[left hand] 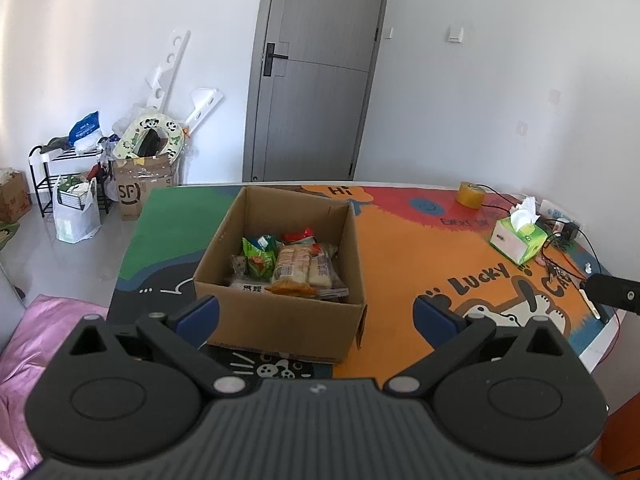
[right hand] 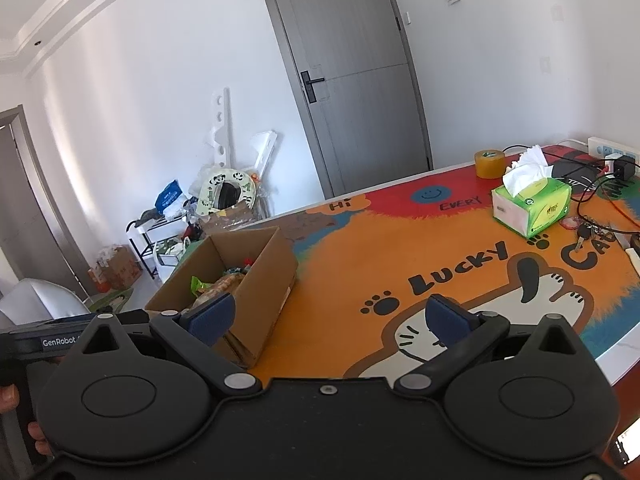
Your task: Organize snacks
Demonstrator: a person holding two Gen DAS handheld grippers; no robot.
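Left gripper (left hand: 316, 316) is hovering over the near edge of the table, jaws spread wide, blue pads (left hand: 199, 317) holding nothing. Cardboard box (left hand: 280, 322) is sitting open-topped on the colourful cartoon mat (left hand: 404, 256), directly ahead of this gripper and partly framed between its fingers.

Snack packets (left hand: 288, 266) are lying inside the box, piled toward its near side: a green bag (left hand: 259, 256) on the left, two clear-wrapped pastry packs (left hand: 294, 266) in the middle, a red-topped packet (left hand: 299, 235) behind them. Labels are too small to read.

Right gripper (right hand: 330, 318) is also standing wide open, nothing between its pads (right hand: 448, 320). It is hanging over the orange part of the mat (right hand: 360, 248), near the paw prints and the "LUCKY" lettering. From this side the box (right hand: 260, 280) is lying to the left, its near corner just behind the left pad; green and tan wrappers are showing over the rim.

Further back on the mat, well apart from the box: a green tissue pack (right hand: 530, 204) with a tissue sticking up, a roll of brown tape (right hand: 489, 164) behind it, a bunch of keys (right hand: 588, 234) beside the tissue pack, and cables running toward a power strip (right hand: 612, 150) at the far edge.

A grey door (left hand: 316, 68) is standing shut behind the table. A shoe rack (left hand: 68, 176) with bags and cartons is crowding the wall to the left.
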